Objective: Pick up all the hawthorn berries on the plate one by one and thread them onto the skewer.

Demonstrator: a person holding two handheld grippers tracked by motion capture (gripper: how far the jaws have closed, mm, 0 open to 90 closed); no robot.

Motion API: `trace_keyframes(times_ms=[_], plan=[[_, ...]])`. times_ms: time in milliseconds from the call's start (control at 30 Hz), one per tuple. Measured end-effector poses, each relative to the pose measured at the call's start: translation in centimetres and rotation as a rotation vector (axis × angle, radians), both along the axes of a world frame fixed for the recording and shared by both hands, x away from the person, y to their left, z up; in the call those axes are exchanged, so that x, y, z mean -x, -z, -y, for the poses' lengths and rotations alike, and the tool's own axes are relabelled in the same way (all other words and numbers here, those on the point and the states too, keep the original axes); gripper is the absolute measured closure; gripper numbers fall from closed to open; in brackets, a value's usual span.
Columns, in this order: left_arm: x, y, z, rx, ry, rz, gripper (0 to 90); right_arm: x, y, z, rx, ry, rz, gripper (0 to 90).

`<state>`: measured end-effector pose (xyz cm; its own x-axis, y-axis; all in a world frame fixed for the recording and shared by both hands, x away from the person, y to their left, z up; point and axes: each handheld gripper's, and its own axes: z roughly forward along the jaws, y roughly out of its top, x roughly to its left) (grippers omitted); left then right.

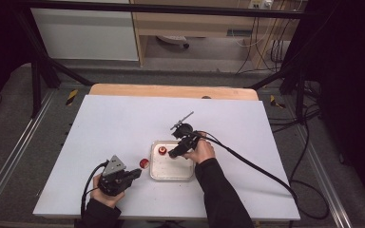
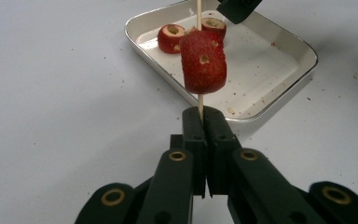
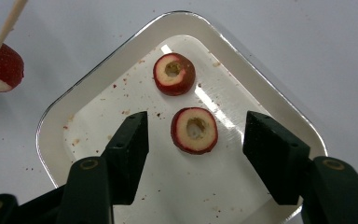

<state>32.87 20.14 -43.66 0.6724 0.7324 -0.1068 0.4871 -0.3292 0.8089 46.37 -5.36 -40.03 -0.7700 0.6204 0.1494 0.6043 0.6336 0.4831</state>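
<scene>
Nearest you, your left claw is pinched tight on the bottom of a thin skewer, which stands upright with one red fruit piece already threaded on it, well above the jaws. In the high view that claw sits at about 9 o'clock of the tray, just off its rim on the white surface. Farther out, your right claw hangs spread wide over the tray, holding nothing, with a cored ring lying flat between its jaws and not yet touched. A second ring lies just beyond it, toward 12 o'clock in the right gripper view. So the step in hand looks like picking the next ring to thread. I judge your next move is to lower the right claw until the jaws flank the ring, close gently on its red skin, and lift. Then carry it toward 9 o'clock, line the cored hole up over the skewer's tip, and push down. Hold the left claw steady, since the ring looks soft and may split.
</scene>
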Motion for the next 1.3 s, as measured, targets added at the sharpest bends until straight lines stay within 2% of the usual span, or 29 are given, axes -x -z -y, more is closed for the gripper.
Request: trace_keyframes(times_ms=[233, 467, 800, 1067, 1300], plan=[[0.0, 0.1, 0.2, 0.0, 0.002, -0.003, 88.5, -0.9, 0.8, -0.2, 0.023, -0.008, -0.056, 47.4], [0.0, 0.1, 0.2, -0.005, 0.004, -0.005, 88.5, -1.3, 1.3, -0.3, 0.013, -0.017, -0.075, 52.1], [0.0, 0.1, 0.2, -0.005, 0.006, -0.005, 88.6, -1.5, 1.6, -1.0, 0.029, -0.027, -0.1, 59.8], [0.0, 0.1, 0.2, -0.007, 0.007, -0.003, 88.6, -1.5, 1.7, -1.0, 0.036, -0.014, -0.103, 61.7], [0.1, 0.0, 0.2, -0.002, 0.006, 0.0, 88.6, -1.1, 0.5, -0.6, -0.01, -0.002, -0.083, 62.0]])
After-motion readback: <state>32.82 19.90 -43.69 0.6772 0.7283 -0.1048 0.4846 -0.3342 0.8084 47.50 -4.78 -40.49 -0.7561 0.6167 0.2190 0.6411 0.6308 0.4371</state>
